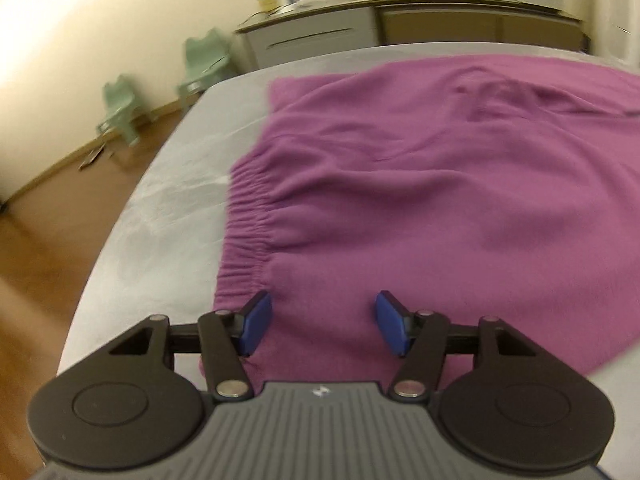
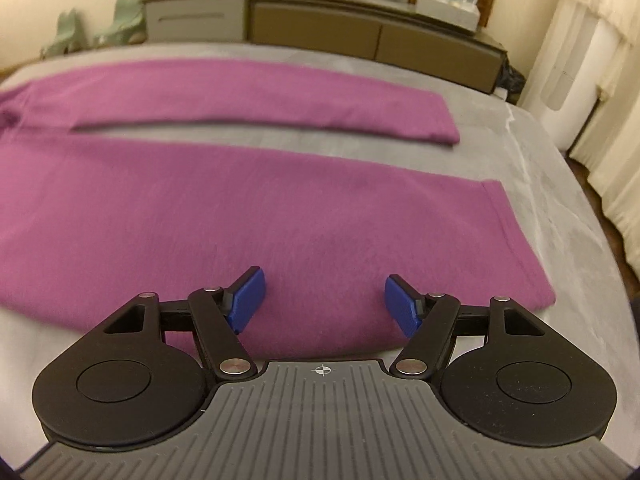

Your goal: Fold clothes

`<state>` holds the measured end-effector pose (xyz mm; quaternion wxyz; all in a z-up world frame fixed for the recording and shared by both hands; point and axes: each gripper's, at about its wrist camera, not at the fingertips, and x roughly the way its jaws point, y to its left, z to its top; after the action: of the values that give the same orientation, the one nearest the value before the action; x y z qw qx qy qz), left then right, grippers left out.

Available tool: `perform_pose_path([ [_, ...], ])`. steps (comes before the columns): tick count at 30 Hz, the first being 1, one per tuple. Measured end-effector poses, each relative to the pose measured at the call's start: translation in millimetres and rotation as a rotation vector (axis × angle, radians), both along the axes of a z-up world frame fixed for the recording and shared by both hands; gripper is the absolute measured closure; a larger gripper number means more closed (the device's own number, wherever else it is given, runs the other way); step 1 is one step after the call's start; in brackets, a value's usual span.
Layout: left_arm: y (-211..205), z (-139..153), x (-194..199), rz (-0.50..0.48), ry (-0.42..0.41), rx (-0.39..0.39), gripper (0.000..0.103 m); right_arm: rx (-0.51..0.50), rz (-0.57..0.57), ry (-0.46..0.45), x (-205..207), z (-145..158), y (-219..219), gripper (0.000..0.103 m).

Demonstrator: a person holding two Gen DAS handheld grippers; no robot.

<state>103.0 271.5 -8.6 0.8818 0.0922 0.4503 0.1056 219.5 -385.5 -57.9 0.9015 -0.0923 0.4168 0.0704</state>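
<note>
Both grippers empty: our left gripper [image 1: 320, 326] and right gripper [image 2: 324, 304] hover jaws apart, nothing pinched. Purple trousers [image 2: 240, 216] lie flat on the grey bed [image 2: 560, 184], unfolded. Next, we judge: grab waistband [image 1: 246, 216] and near-leg hem [image 2: 516, 240].

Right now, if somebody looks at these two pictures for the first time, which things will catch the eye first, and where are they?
First comes the purple trousers, spread flat on the grey bed: the gathered waistband is in the left view, the two legs lie side by side in the right view. Next come the blue pads of the left claw and the right claw, both open above the cloth and holding nothing.
</note>
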Motion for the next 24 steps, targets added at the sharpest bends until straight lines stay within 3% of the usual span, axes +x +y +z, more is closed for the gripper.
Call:
perform_pose_path([
  [3,3.1,10.4,4.2,-0.005,0.014,-0.004,0.062,0.013,0.03,0.039,-26.1,2.7,0.1,0.033],
  [5,-7.1,30.3,3.3,-0.067,-0.072,-0.025,0.061,0.013,0.041,0.038,-35.4,7.0,-0.7,0.033],
  [7,-14.4,50.1,6.4,-0.114,-0.168,-0.036,0.051,-0.022,0.009,-0.059,-36.8,17.8,-1.6,0.029],
  [8,-15.2,55.0,12.9,-0.118,-0.189,-0.038,0.05,-0.01,-0.011,-0.092,-33.0,21.6,-4.5,0.027],
  [9,-12.3,54.2,25.0,-0.1,-0.181,-0.038,0.051,0.009,-0.033,-0.095,-25.7,21.8,-7.8,0.027],
  [12,9.8,41.1,60.5,0.012,-0.137,-0.041,0.051,0.024,-0.057,0.01,4.3,0.4,-9.9,0.028],
  [13,20.7,38.7,68.7,0.062,-0.145,-0.055,0.052,0.016,-0.066,-0.009,9.9,-2.0,-10.8,0.021],
  [14,33.7,38.9,74.9,0.112,-0.163,-0.083,0.053,0.006,-0.08,-0.002,17.1,-1.2,-12.2,0.02],
  [17,75.7,41.7,92.5,0.222,-0.23,-0.221,0.053,0.006,-0.148,-0.034,23.6,10.8,-10.8,0.035],
  [18,85.9,41.2,101.1,0.232,-0.227,-0.256,0.053,0.014,-0.158,-0.058,21.1,16.7,-5.6,0.035],
  [21,114.8,38.1,130.0,0.252,-0.211,-0.359,0.052,0.039,-0.145,-0.136,16.1,35.8,20.1,0.025],
  [24,133.7,28.1,165.3,0.276,-0.213,-0.449,0.052,0.021,-0.028,-0.175,17.9,46.2,74.8,0.018],
])
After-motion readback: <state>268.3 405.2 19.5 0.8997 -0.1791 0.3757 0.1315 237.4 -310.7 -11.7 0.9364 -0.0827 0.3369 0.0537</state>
